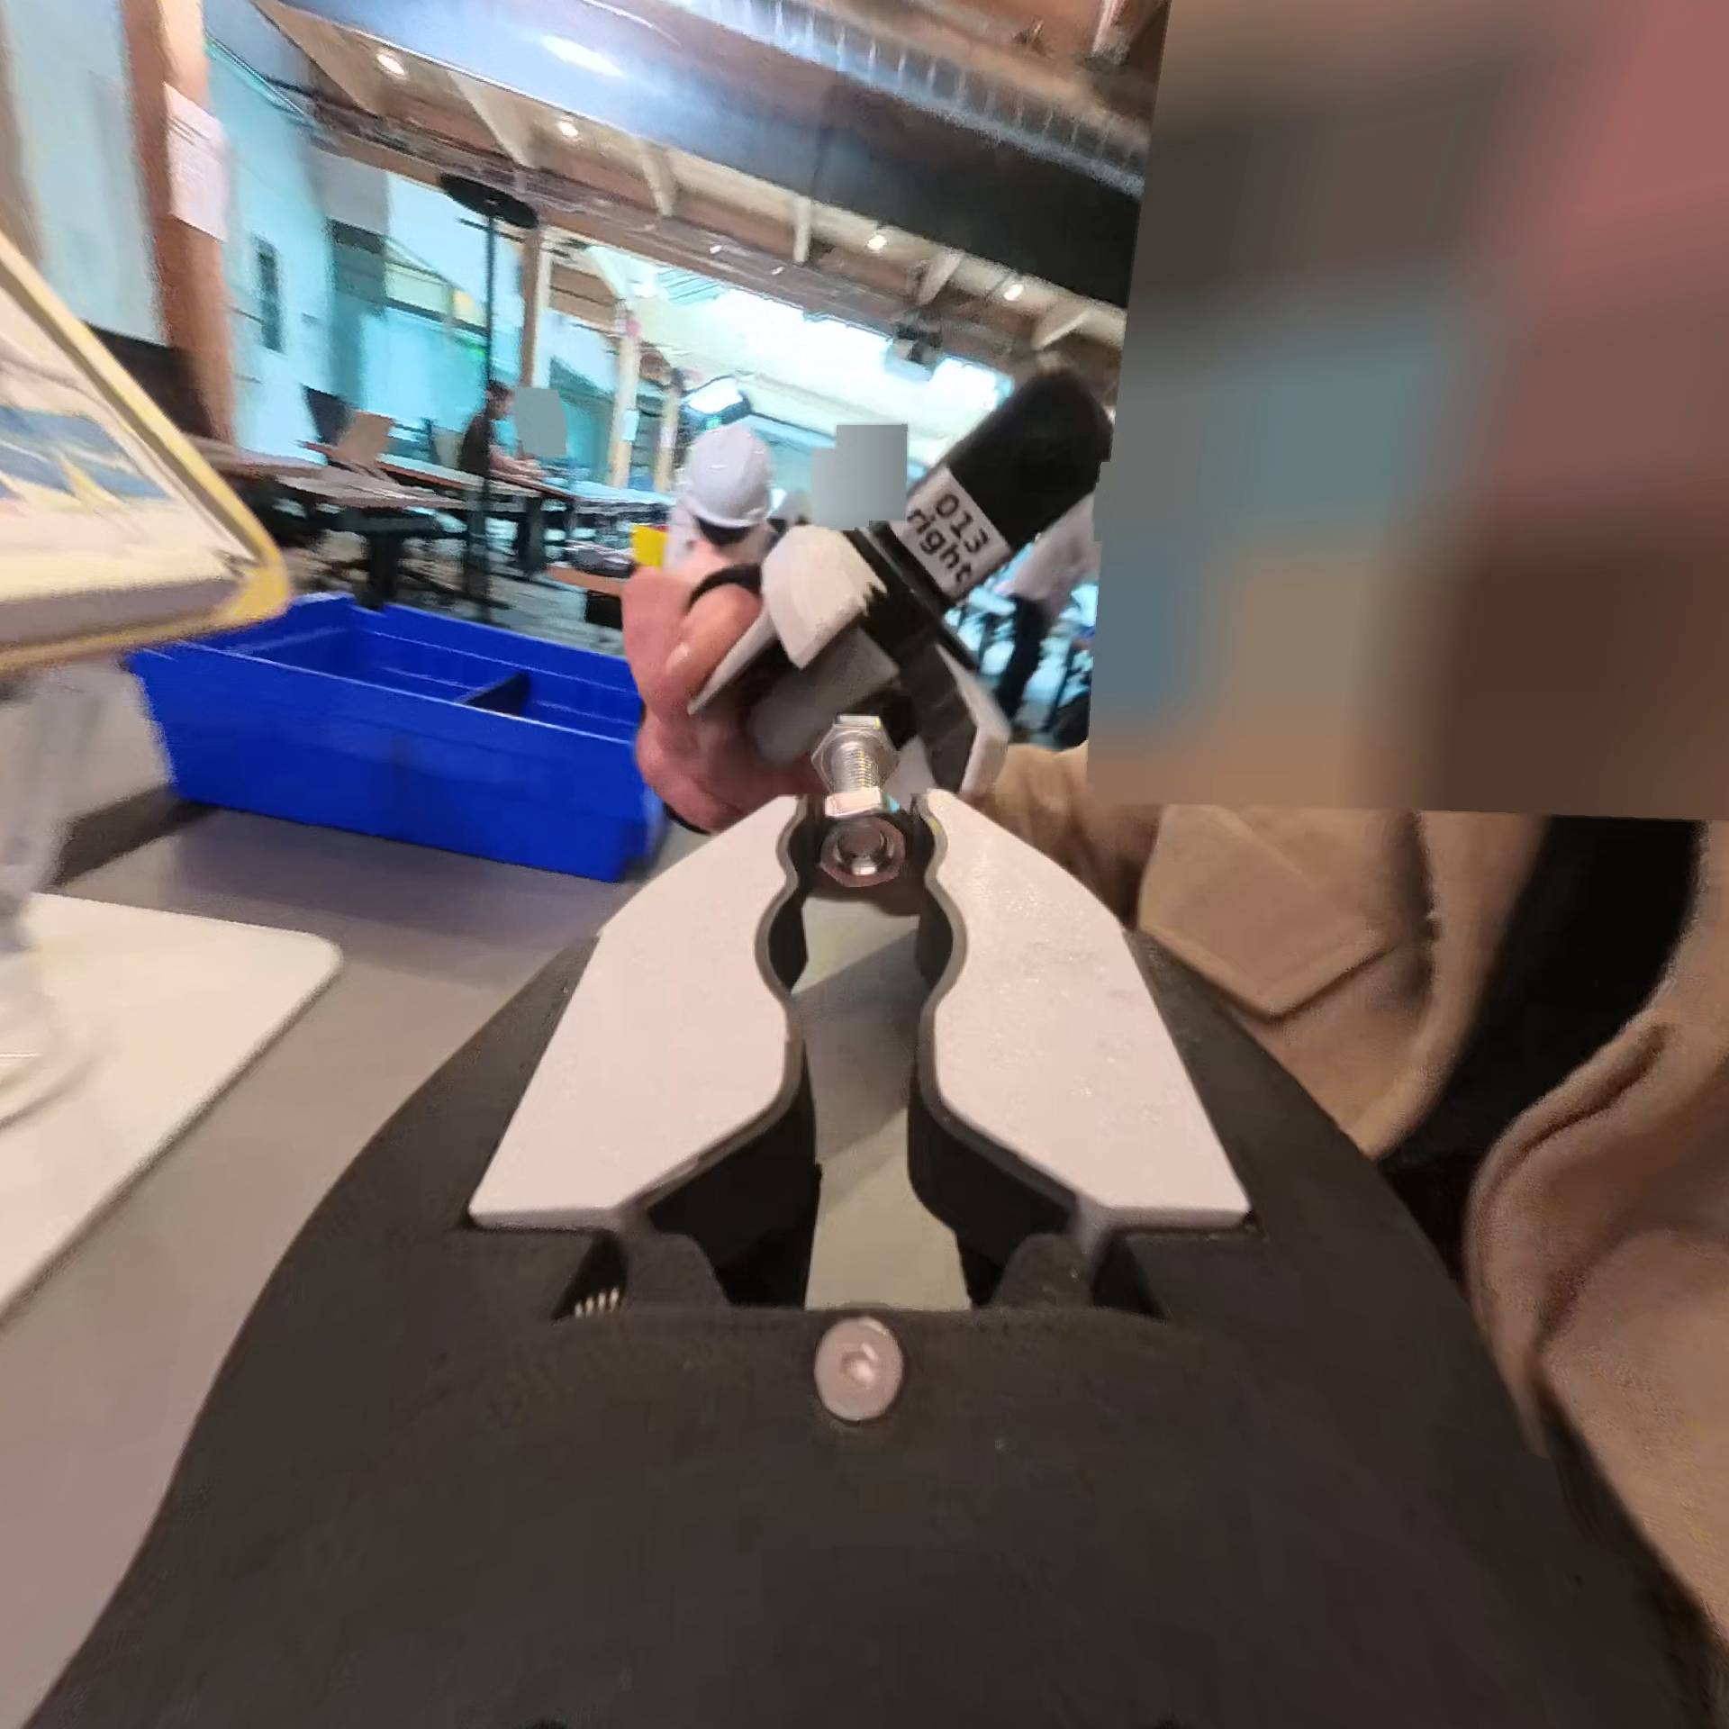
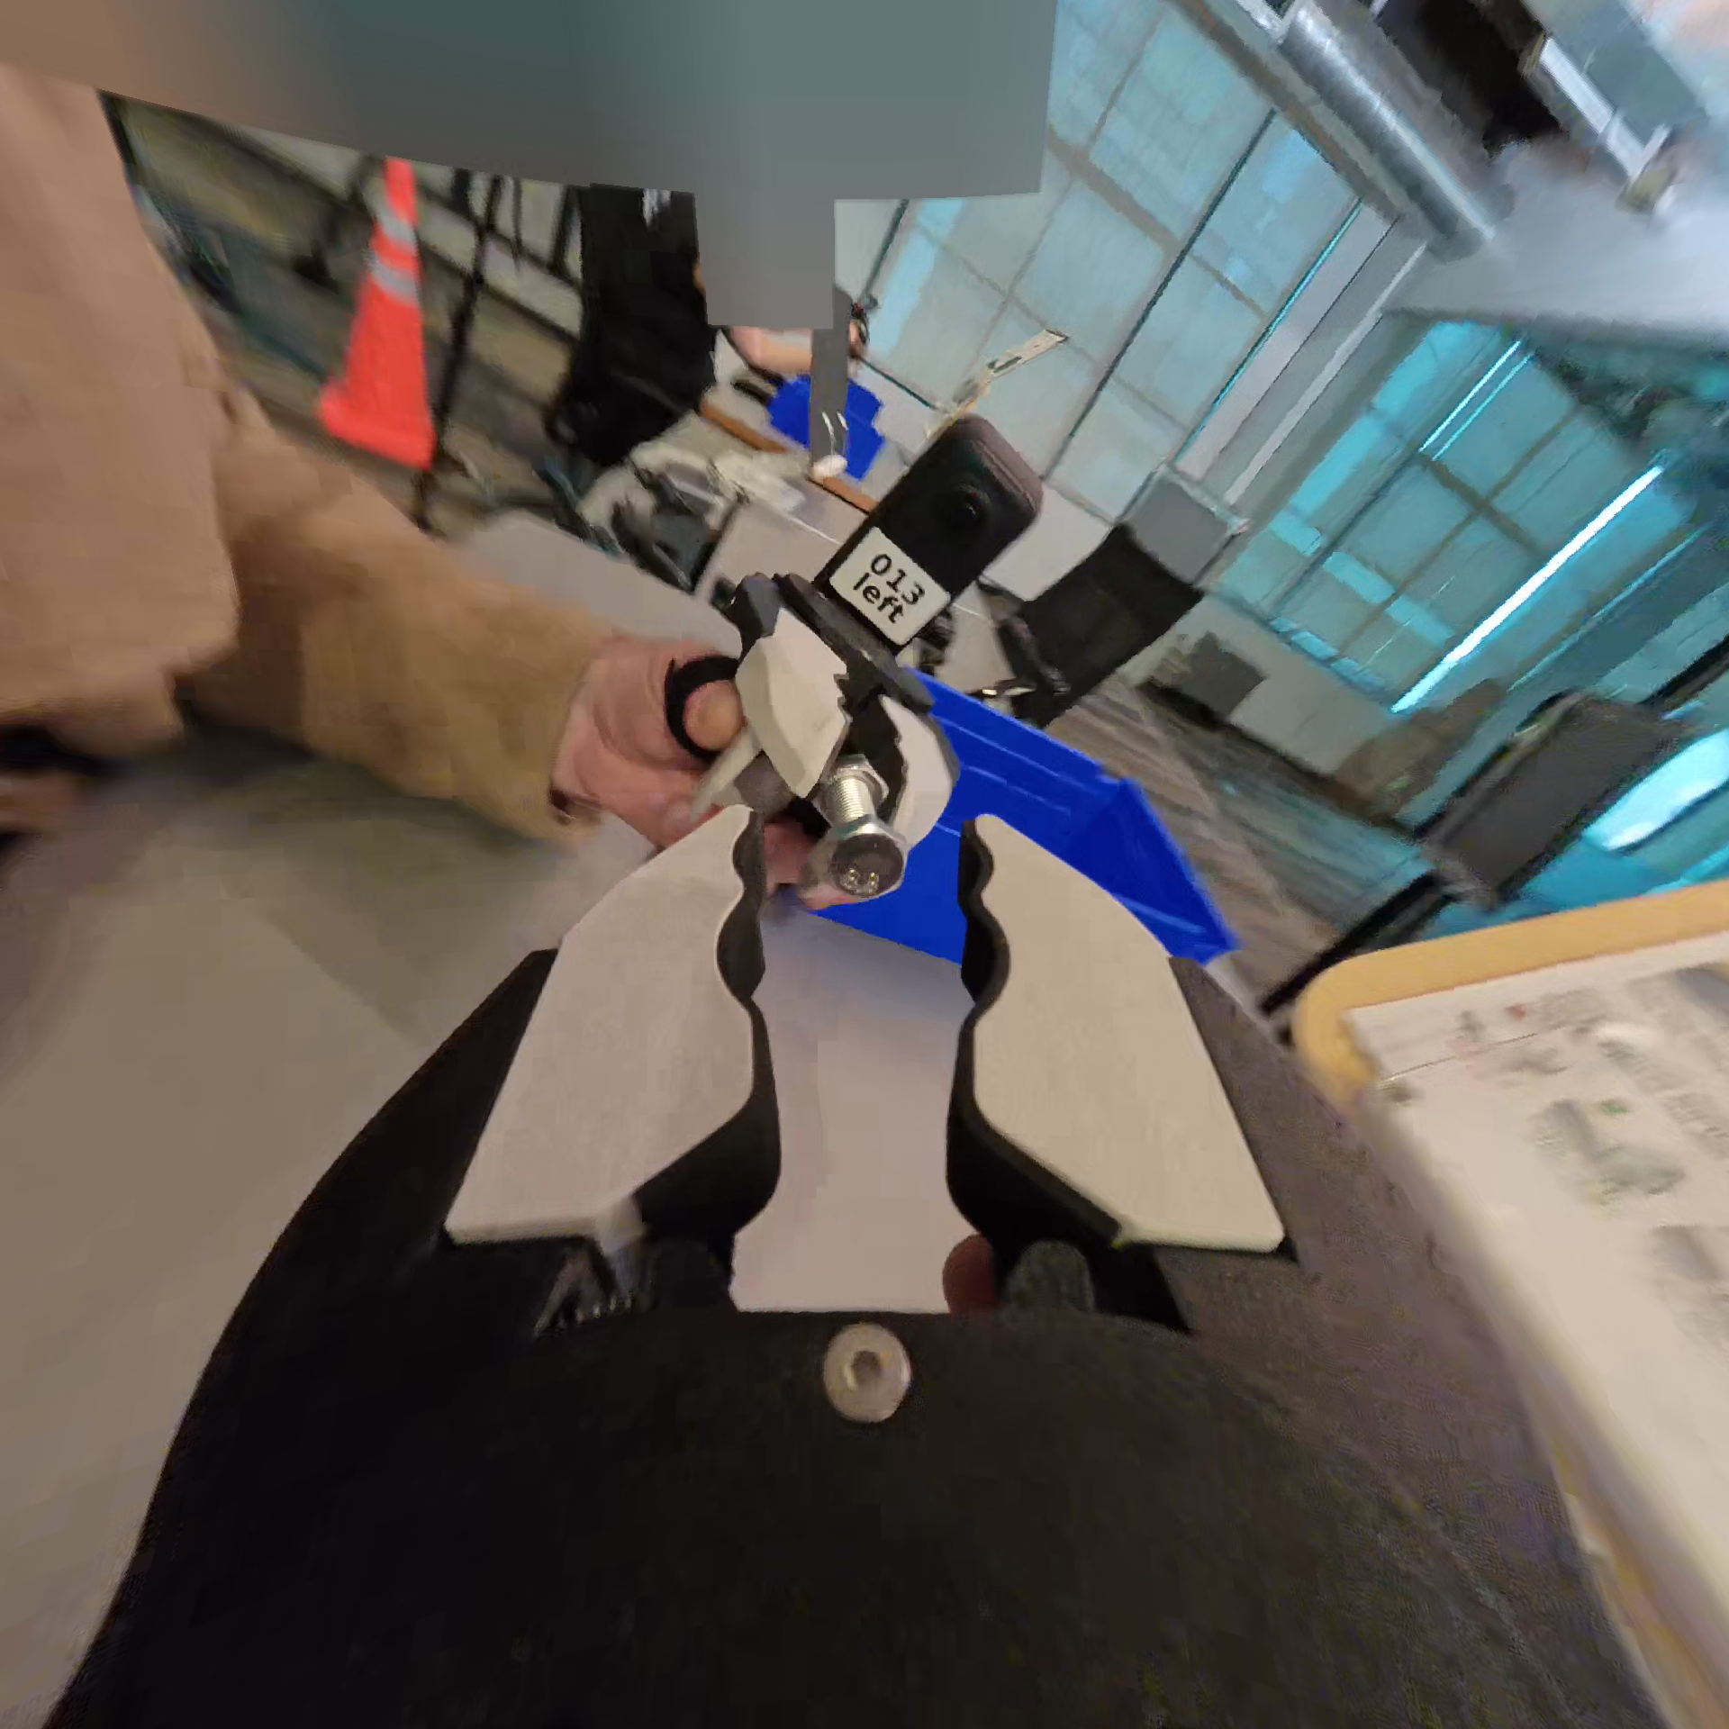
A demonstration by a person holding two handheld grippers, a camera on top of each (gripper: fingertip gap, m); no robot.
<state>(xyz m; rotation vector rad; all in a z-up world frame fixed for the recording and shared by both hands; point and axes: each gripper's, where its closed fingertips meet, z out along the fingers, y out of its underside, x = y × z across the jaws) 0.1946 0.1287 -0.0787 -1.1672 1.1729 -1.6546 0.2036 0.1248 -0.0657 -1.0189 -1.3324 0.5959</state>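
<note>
A steel bolt [image 1: 847, 760] with a hex nut [image 1: 856, 856] on its near end is held in the air between both grippers. My left gripper [image 1: 861, 819] is shut on the nut end of the bolt. In the right wrist view the bolt's hex head [image 2: 861, 865] points at the camera and sits between the tips of my right gripper [image 2: 859, 828], whose fingers [image 2: 655, 982] stand apart on either side of it without clear contact. The left gripper [image 2: 833, 777] shows beyond it, held by a hand. The right gripper [image 1: 870, 730] faces me in the left wrist view.
A blue divided bin [image 1: 402, 748] stands on the grey table [image 1: 421, 936] behind the grippers and also shows in the right wrist view [image 2: 1057, 823]. A tilted printed board with a yellow rim [image 1: 112, 524] on a white base [image 1: 140, 1029] is at the side. An orange cone [image 2: 384, 337] stands far back.
</note>
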